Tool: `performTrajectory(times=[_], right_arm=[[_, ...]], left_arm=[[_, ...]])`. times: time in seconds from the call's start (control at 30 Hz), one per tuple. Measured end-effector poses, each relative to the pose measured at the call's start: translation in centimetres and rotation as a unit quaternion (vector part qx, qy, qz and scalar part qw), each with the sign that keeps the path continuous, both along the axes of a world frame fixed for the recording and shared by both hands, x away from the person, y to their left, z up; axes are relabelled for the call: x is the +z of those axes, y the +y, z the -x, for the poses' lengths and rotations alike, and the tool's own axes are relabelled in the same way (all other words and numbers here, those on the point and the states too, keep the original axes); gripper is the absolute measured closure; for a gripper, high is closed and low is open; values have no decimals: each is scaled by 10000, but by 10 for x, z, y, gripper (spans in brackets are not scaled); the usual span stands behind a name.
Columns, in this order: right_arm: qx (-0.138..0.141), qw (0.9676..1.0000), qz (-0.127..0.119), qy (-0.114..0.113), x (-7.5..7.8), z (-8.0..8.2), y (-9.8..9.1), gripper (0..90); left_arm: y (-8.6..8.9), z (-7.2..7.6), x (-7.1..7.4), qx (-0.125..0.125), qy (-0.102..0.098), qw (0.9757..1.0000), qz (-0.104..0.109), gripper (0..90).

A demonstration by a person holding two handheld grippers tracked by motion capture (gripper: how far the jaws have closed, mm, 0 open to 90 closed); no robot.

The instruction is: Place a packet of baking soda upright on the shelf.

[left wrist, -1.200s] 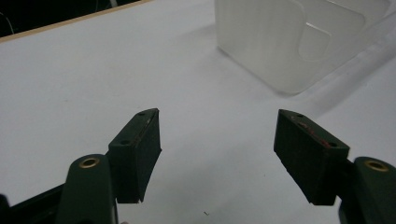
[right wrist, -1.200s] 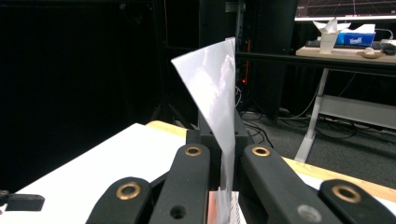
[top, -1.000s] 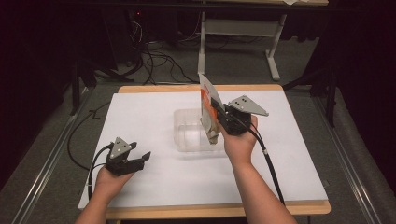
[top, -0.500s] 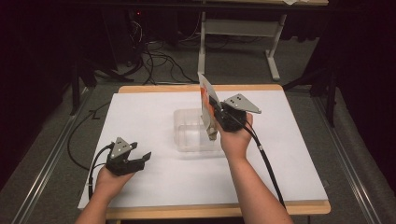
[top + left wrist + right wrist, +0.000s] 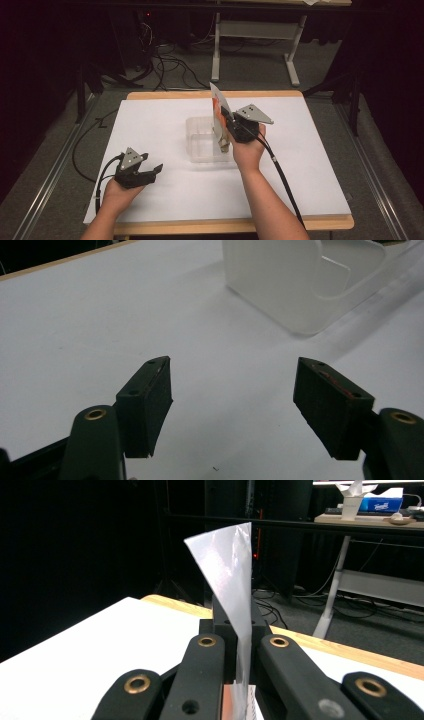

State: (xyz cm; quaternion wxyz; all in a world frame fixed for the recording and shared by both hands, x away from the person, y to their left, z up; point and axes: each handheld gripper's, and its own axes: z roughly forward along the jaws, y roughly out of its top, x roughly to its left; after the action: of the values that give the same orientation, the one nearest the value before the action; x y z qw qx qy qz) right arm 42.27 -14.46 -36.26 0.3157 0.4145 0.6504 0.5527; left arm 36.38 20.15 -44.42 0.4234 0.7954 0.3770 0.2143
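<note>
Item 1, flat packet (image 5: 218,114): clamped in right gripper (image 5: 226,131) above clear bin (image 5: 200,149), not yet deposited; left gripper (image 5: 150,172) spread, idle at 8 o'clock.

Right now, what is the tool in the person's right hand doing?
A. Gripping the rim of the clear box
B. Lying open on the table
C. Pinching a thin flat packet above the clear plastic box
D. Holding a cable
C: the right tool has its jaws closed on a thin silvery packet, held upright over the clear plastic box.
</note>
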Motion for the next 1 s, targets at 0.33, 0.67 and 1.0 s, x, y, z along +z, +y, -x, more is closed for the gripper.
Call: performTrajectory(times=[0.33,0.67,1.0], right_arm=[[-9,10000,29,-17,-11,-1,1,900],[26,9999,-40,112,-21,2,1,900],[63,9999,-77,116,-25,4,1,900]], left_arm=[[0,0,0,0,0,10000,-7,320],[0,0,0,1,-12,10000,-15,320],[0,0,0,-6,7,10000,-20,320]])
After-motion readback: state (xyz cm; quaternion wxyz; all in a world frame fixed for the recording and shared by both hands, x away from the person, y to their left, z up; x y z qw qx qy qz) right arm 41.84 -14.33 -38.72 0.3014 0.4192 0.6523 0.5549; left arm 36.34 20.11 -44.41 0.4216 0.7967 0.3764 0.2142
